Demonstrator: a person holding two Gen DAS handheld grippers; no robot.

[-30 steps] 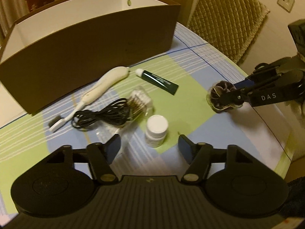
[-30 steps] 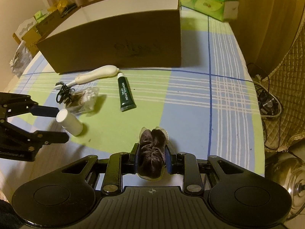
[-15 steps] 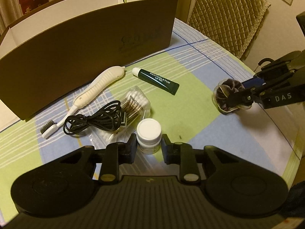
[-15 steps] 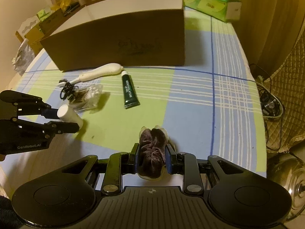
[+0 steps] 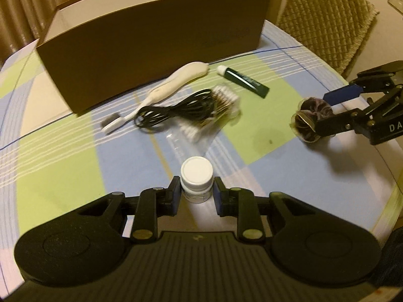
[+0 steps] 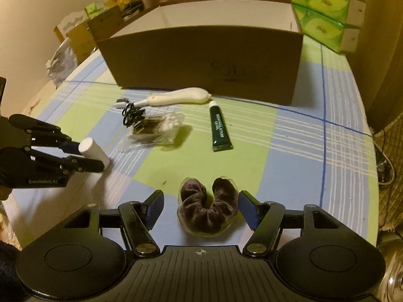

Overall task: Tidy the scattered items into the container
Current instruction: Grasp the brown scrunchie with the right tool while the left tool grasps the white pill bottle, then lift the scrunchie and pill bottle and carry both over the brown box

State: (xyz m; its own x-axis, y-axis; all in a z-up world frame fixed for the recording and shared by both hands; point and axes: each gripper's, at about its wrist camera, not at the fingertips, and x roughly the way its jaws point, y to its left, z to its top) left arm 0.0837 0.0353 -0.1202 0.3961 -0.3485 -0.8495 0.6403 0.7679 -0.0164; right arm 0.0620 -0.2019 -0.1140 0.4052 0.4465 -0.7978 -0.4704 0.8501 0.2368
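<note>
Little looks done: every item seen lies outside the long brown cardboard box (image 6: 204, 58) in the upper middle. At far left of the right wrist view, the left gripper (image 6: 94, 157) is clamped on the small white round-capped bottle (image 6: 93, 151). Centre-left, the white toothbrush (image 6: 176, 97), black coiled cable (image 6: 132, 117) and clear packet of cotton swabs (image 6: 157, 128) remain on the checked tablecloth (image 6: 314, 146), then the dark green tube (image 6: 220, 130). At bottom centre, the right gripper (image 6: 201, 209) has its jaws apart around the dark brown velvet scrunchie (image 6: 209, 210).
</note>
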